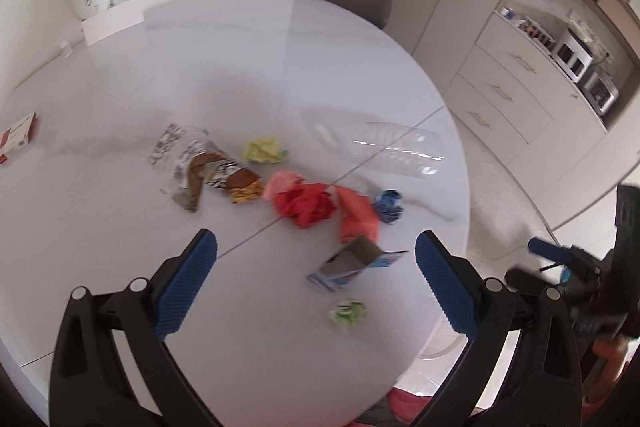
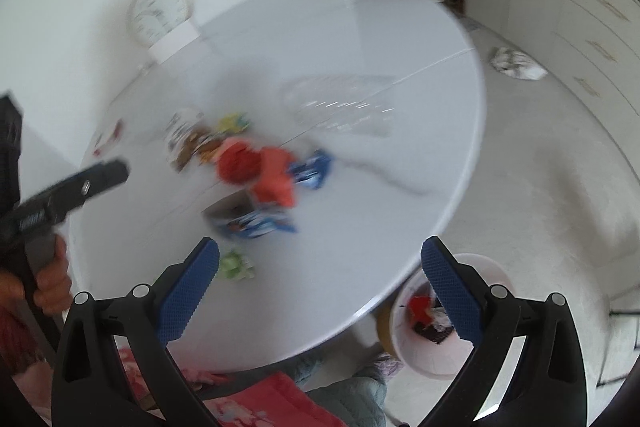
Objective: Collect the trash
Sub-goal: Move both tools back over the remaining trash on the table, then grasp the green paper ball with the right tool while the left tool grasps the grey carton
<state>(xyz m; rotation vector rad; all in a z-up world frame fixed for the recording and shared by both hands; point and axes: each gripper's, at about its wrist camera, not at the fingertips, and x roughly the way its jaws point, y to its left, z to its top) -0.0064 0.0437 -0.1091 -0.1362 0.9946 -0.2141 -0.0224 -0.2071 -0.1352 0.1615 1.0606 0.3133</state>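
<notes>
Left gripper [image 1: 316, 283] | spread wide, nothing held | blue carton [image 1: 352, 263] seen between fingers, lower centre | right gripper [image 2: 320, 287] likewise spread, empty, farther.

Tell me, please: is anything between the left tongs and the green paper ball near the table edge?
Nothing visible. The left tongs are open above the table, and the green paper ball lies alone between them.

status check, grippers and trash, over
Left gripper open, empty, above table. Right gripper open, empty. Trash still scattered: red crumpled paper, blue carton, green wad. Bin on the floor beside table, nothing blocking.
</notes>
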